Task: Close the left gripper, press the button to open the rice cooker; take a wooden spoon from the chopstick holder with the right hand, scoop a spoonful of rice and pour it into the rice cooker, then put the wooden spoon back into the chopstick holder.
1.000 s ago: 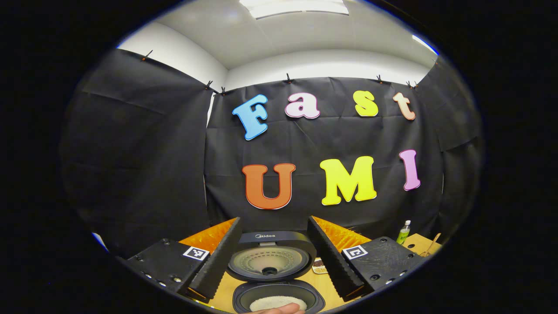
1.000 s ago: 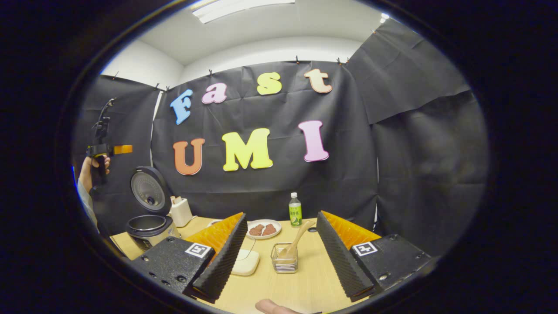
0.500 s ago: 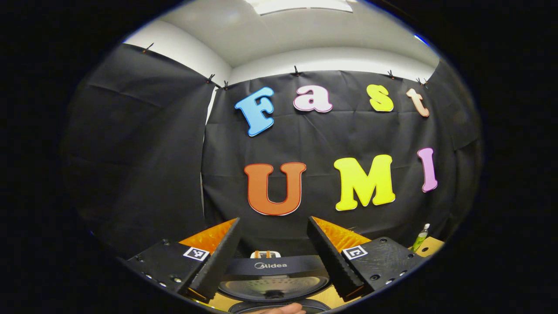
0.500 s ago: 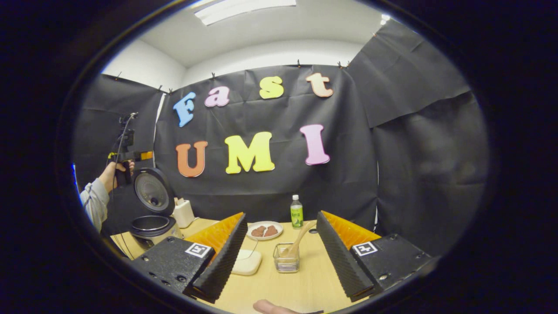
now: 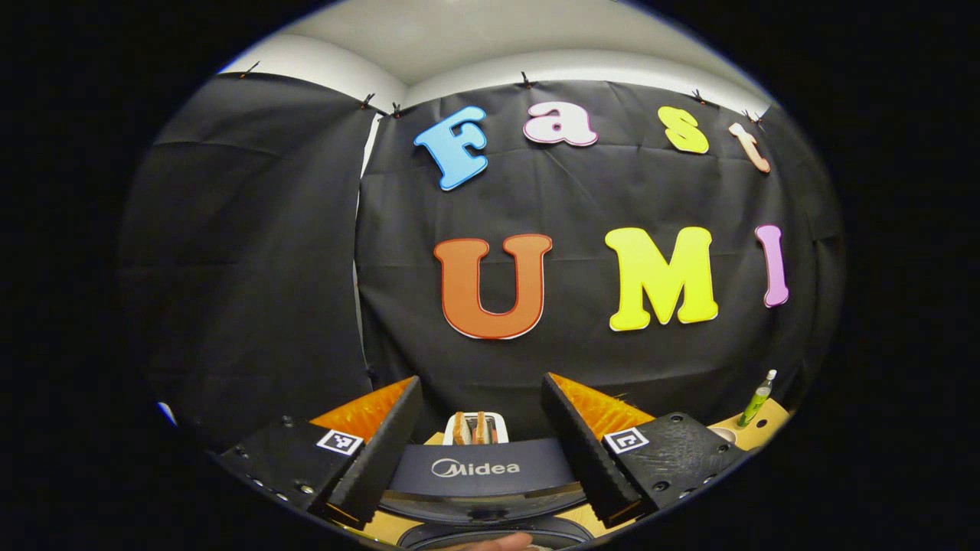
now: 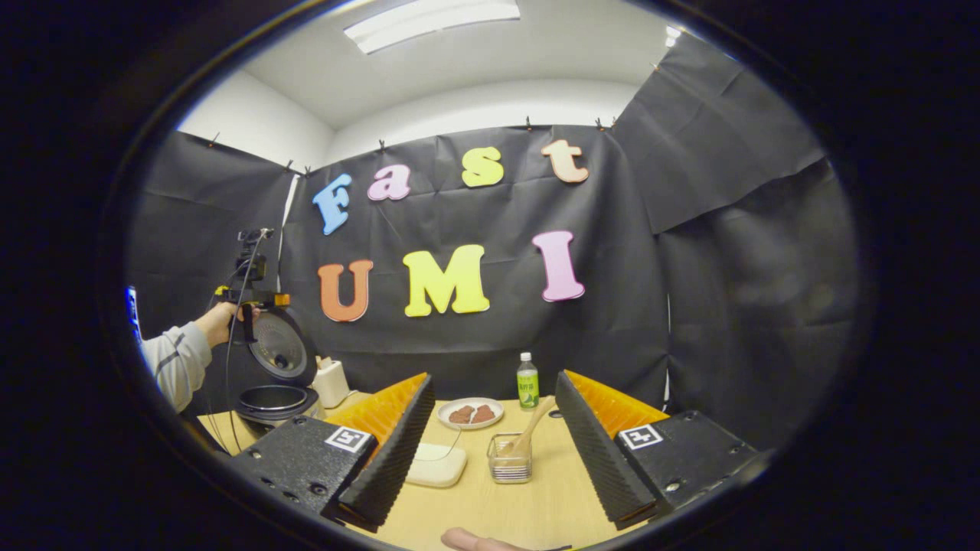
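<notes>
In the left gripper view, the left gripper (image 5: 481, 440) gapes wide, empty, over the raised lid (image 5: 481, 468) of the rice cooker (image 5: 482, 533). In the right gripper view, the right gripper (image 6: 494, 451) is spread wide, holding nothing, above the table (image 6: 505, 509); ahead, the clear chopstick holder (image 6: 510, 461) holds the wooden spoon (image 6: 530, 430), a plate (image 6: 470, 413) carries brown pieces, and the open rice cooker stands far left.

A staged recording booth: black cloth walls (image 6: 735, 252) clipped up around a wooden table (image 6: 528, 505)
</notes>
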Tool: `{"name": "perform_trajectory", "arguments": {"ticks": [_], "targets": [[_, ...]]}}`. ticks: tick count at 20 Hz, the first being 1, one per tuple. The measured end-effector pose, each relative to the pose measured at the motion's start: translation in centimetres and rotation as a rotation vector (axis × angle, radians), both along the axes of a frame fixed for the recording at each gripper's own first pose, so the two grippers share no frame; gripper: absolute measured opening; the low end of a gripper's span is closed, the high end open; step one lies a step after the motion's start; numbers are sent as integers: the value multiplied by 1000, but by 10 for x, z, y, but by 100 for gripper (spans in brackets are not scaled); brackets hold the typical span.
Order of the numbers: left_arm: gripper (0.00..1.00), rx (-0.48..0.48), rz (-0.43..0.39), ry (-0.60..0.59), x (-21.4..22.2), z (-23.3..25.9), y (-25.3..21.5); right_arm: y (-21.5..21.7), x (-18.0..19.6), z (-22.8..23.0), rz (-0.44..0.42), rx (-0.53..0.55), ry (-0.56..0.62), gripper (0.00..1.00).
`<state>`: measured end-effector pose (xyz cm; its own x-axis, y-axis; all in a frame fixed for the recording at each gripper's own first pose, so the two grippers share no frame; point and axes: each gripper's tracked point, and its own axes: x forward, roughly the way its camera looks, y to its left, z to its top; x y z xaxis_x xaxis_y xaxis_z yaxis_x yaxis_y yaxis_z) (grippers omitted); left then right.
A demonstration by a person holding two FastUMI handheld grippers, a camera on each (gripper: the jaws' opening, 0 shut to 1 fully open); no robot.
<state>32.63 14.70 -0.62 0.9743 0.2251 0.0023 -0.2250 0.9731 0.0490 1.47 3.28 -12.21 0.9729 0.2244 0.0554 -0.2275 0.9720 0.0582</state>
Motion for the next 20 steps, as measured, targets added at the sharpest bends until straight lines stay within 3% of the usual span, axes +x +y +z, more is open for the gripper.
{"name": "perform_trajectory", "arguments": {"ticks": [1,6,15,20], "targets": [[100,-14,2,2,-1,-3,1,-2,-1,-3,-4,6,11,100],[98,-37,-9,65,-23,-10,-8,-12,-12,-11,-16,30,48,99],[98,-58,-15,114,-81,-38,-29,-1,-49,-22,95,121,94,100],[98,-57,-27,129,-117,-64,-43,-7,-67,-29,70,96,90,100]]}}
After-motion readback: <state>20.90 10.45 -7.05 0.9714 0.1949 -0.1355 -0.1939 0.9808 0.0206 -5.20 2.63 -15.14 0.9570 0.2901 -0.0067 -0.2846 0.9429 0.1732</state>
